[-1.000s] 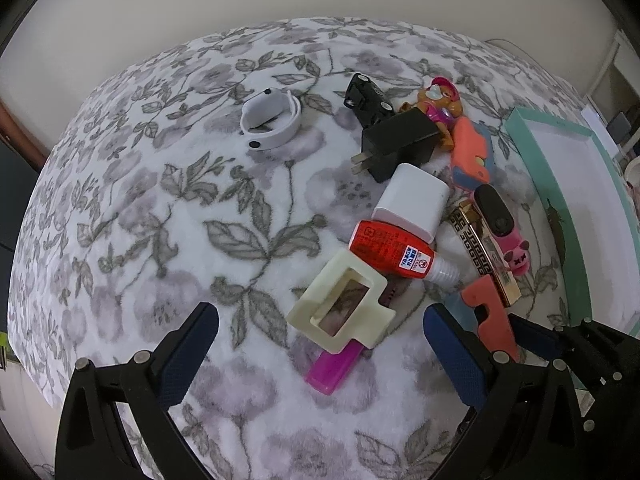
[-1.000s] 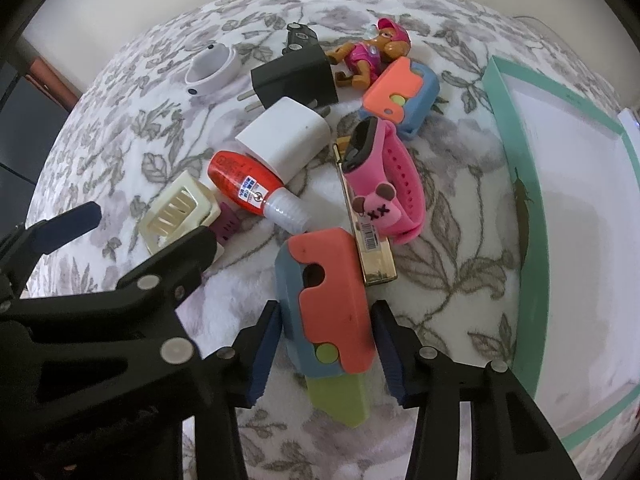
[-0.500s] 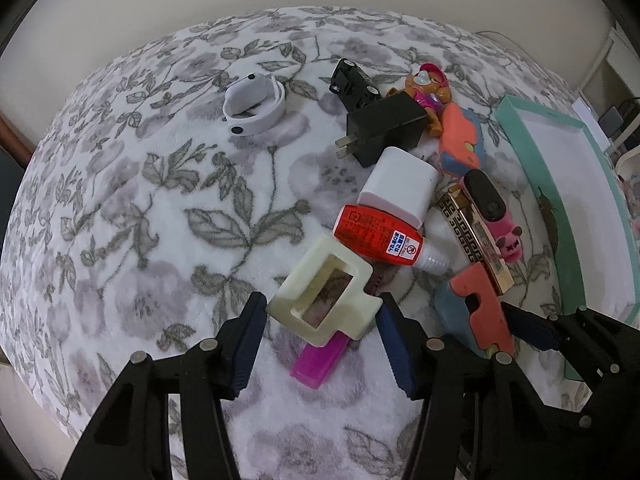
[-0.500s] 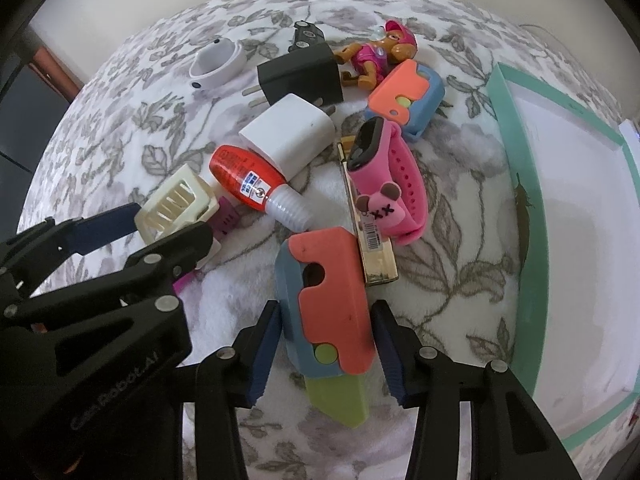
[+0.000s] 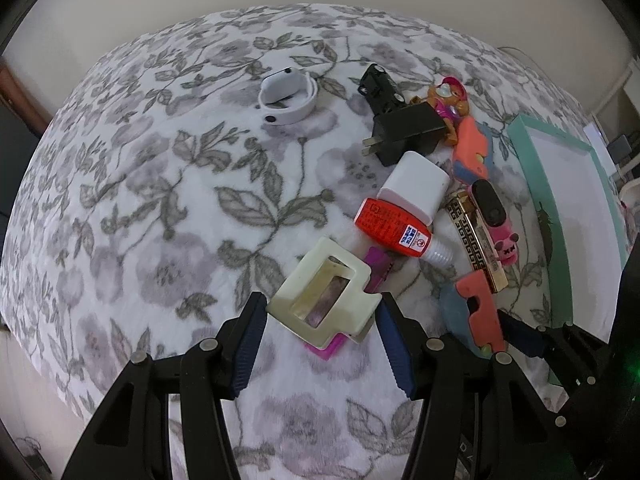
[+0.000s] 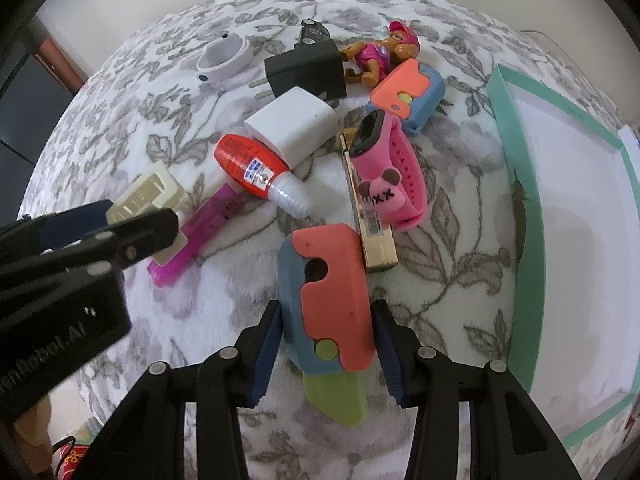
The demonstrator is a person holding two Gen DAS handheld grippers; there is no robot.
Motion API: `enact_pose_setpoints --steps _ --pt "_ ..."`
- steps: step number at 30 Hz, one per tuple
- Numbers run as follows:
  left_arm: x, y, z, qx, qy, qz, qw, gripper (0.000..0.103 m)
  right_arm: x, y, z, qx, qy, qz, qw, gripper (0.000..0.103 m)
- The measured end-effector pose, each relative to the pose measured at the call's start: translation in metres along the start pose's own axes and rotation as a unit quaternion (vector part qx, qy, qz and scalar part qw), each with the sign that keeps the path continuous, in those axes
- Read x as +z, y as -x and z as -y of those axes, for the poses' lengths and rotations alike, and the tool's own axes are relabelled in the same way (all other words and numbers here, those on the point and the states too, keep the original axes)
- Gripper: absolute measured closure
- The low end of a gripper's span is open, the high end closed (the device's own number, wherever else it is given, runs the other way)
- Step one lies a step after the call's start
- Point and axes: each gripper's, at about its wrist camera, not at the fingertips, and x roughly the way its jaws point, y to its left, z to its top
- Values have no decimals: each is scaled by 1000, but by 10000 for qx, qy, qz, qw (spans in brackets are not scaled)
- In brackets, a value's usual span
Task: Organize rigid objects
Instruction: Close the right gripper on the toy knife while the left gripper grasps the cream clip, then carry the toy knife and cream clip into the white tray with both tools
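My left gripper [image 5: 320,320] is shut on a cream plastic frame [image 5: 324,296] that lies over a pink lighter [image 5: 328,346]. My right gripper [image 6: 326,344] is shut on an orange and blue toy knife [image 6: 328,292] with a green blade tip [image 6: 340,398]. Between them lies a pile: a red glue bottle [image 5: 394,229], a white charger [image 5: 414,186], a black plug adapter [image 5: 404,132], a gold harmonica [image 5: 476,240], a pink watch [image 6: 390,172], a second orange and blue toy [image 6: 408,94] and a dog figure [image 6: 384,54].
A teal-rimmed white tray [image 6: 524,216] stands at the right, also in the left wrist view [image 5: 532,184]. A white ring band [image 5: 286,98] and a small black car [image 5: 378,82] lie at the far side. The floral cloth [image 5: 160,200] covers the table.
My left gripper moved forward and closed from wide open onto the cream frame. My right gripper kept its hold on the toy knife.
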Motion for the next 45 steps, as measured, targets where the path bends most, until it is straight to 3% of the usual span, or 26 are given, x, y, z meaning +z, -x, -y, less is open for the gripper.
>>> enact_pose_setpoints --steps 5,14,33,37,43,45 --pt "-7 6 -2 -90 171 -73 9998 45 -10 -1 12 226 -193 -49 9995 56" --pt "-11 28 -3 119 341 32 9993 45 -18 8 25 573 -328 -127 9977 56" --pt "-6 75 6 252 558 464 9970 45 -23 57 40 1165 -585 206 9912 57" --pt "-5 84 8 197 598 526 9966 45 -21 73 46 1225 -697 452 9890 57" --pt "8 119 16 -91 691 922 9933 45 -16 106 66 1199 -939 1072 9825 57" --pt "12 130 22 -145 656 1058 9921 45 -14 121 74 812 -980 1413 9818 57"
